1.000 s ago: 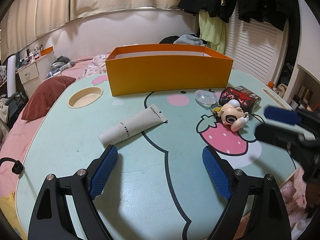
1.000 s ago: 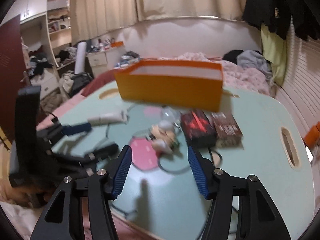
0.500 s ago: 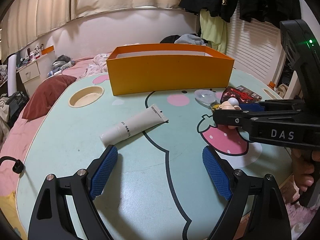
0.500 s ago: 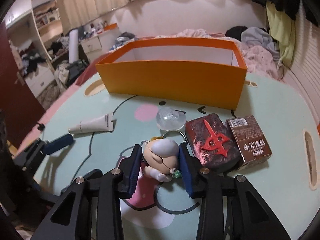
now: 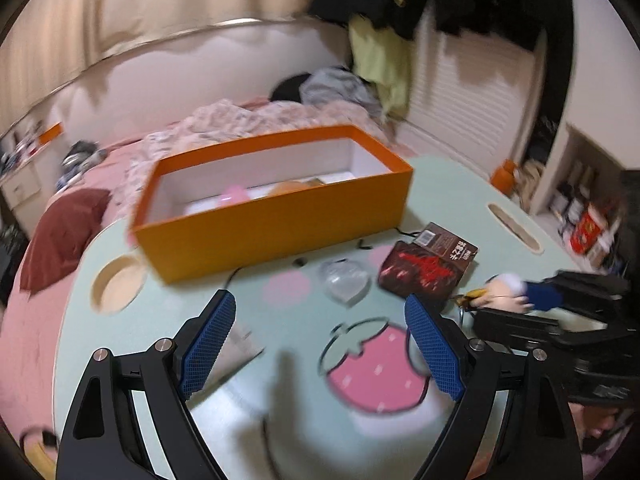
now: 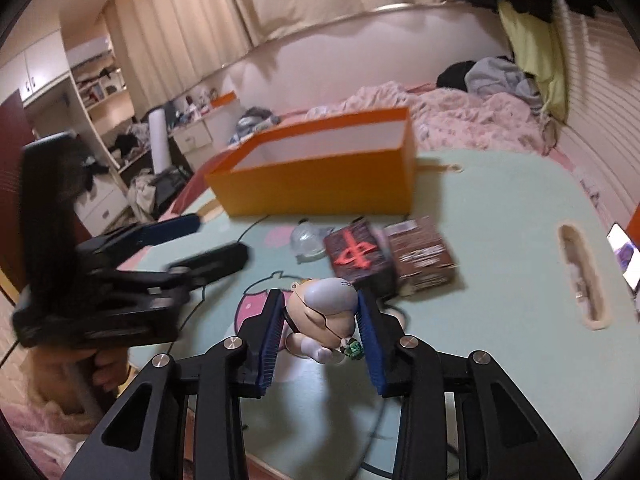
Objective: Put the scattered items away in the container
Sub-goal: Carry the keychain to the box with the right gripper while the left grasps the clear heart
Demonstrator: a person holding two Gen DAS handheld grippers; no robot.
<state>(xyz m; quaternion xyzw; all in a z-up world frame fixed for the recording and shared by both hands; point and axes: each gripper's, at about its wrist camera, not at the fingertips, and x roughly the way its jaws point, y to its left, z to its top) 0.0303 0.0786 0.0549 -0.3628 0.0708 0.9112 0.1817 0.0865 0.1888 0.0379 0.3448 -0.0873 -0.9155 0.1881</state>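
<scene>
My right gripper (image 6: 320, 332) is shut on a small cartoon figure toy (image 6: 326, 318) and holds it above the mint table; it also shows in the left wrist view (image 5: 506, 292). My left gripper (image 5: 320, 344) is open and empty, raised over the table. The orange box (image 5: 276, 220) stands at the back, with a pink and an orange item inside; it also shows in the right wrist view (image 6: 320, 184). A clear plastic piece (image 5: 344, 282), a dark red-patterned box (image 5: 424, 274) and a brown carton (image 5: 450, 246) lie in front of it.
The table (image 5: 280, 408) has a round cup recess (image 5: 116, 288) at left and a slot handle (image 5: 514, 226) at right. A bed with pink covers (image 6: 460, 116) lies behind. Shelves and clutter stand at the far right (image 5: 580, 224).
My right gripper has lifted the toy off the strawberry print. My left gripper has risen and swung right; the white tube has passed out of clear view.
</scene>
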